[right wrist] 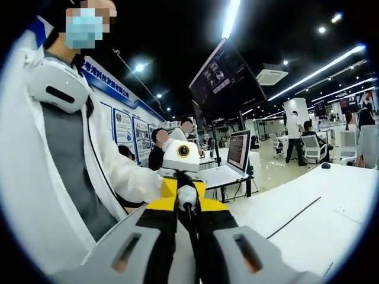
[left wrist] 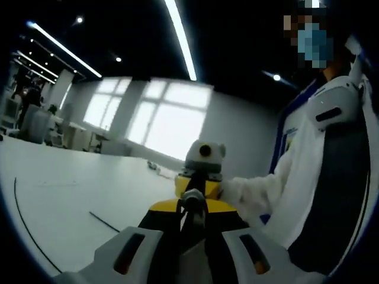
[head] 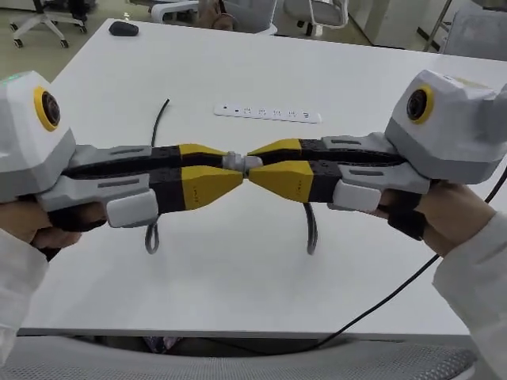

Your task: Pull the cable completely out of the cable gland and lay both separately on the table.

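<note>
A white desk (head: 356,71) carries a white power strip (head: 268,113) near its middle and a black mouse (head: 123,28) at the far left corner. Office chairs (head: 47,20) stand beyond it. Elsewhere, an open laptop (right wrist: 238,151) sits under a large dark screen (right wrist: 225,80), and bright windows (left wrist: 169,118) line the far wall.

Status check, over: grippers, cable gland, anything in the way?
Both shut on the cable gland: left gripper, right gripper, above the table. Below both hangs the cable, nothing laid down yet. Beyond, power strip, not in the way.
</note>
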Action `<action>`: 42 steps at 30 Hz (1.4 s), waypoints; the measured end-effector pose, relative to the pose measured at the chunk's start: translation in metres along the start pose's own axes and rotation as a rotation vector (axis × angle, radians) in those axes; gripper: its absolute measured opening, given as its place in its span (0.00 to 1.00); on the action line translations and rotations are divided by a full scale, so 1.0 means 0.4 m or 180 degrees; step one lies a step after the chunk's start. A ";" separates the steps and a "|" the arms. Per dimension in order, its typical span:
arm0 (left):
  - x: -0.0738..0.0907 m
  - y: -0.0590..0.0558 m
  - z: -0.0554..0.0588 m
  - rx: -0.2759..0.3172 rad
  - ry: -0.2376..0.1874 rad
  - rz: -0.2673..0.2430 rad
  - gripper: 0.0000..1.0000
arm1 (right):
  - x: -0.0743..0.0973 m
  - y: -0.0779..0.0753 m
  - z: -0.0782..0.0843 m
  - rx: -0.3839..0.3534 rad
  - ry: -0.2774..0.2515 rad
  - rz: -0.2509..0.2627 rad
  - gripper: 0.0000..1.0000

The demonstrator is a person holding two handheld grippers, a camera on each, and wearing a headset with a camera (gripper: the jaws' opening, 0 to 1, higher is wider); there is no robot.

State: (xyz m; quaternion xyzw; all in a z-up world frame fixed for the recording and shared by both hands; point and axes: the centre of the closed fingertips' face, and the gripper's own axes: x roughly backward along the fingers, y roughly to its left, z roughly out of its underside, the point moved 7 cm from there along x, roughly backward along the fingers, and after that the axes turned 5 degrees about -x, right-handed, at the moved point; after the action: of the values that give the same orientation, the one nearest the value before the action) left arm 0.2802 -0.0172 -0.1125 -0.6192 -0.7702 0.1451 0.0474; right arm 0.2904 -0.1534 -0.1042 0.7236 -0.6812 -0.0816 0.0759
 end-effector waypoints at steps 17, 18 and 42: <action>0.007 0.009 0.020 0.0157 0.0009 0.0069 0.15 | -0.003 0.005 0.010 0.0517 0.0106 -0.0001 0.12; 0.007 0.007 0.017 0.0117 -0.0026 0.0067 0.15 | -0.001 0.004 0.009 0.0537 0.0101 -0.0004 0.12; -0.007 0.005 0.025 -0.0776 0.0119 -0.0105 0.22 | 0.020 -0.013 0.051 0.0353 0.0211 0.0089 0.03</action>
State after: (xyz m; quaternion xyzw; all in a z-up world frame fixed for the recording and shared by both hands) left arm 0.2802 -0.0213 -0.1223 -0.6102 -0.7912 0.0379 -0.0115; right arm 0.2914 -0.1612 -0.1253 0.7194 -0.6918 -0.0186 0.0592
